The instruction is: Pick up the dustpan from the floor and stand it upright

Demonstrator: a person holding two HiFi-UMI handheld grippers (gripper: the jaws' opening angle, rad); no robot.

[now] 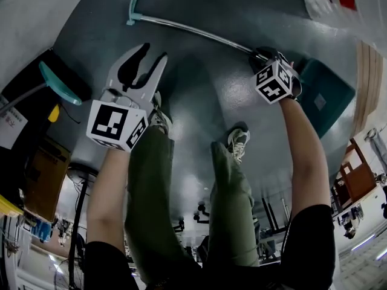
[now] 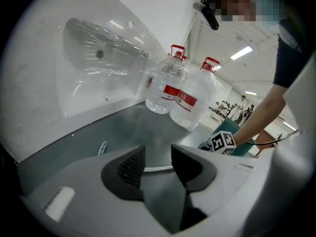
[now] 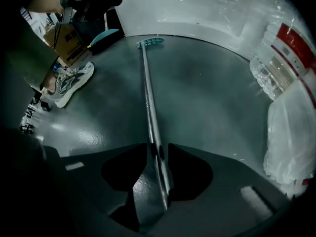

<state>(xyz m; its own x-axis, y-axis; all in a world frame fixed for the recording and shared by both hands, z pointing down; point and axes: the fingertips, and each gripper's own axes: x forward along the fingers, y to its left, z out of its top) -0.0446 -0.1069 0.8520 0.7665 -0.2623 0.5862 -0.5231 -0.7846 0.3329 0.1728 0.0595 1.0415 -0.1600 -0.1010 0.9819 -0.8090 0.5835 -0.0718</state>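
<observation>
Head view shows the dustpan [image 1: 327, 93] lying flat on the dark floor [image 1: 199, 95] at the person's right. Its teal pan is by the right arm, and its long metal handle [image 1: 193, 32] runs off across the floor to a teal grip at the far end.

The right claw [image 1: 265, 57] points steeply down over the handle, close to where it joins the pan. In the right gripper view the handle [image 3: 148, 93] passes straight between that claw's [image 3: 158, 151] jaws. They sit narrow on either side of it, with a sliver of floor showing by each, so they do not look clamped.

The left claw [image 1: 153, 55] hangs above the floor, well apart from the dustpan, jaws moderately spread with nothing between them. Beyond it in the left gripper view stand two water bottles [image 2: 182, 90].
</observation>
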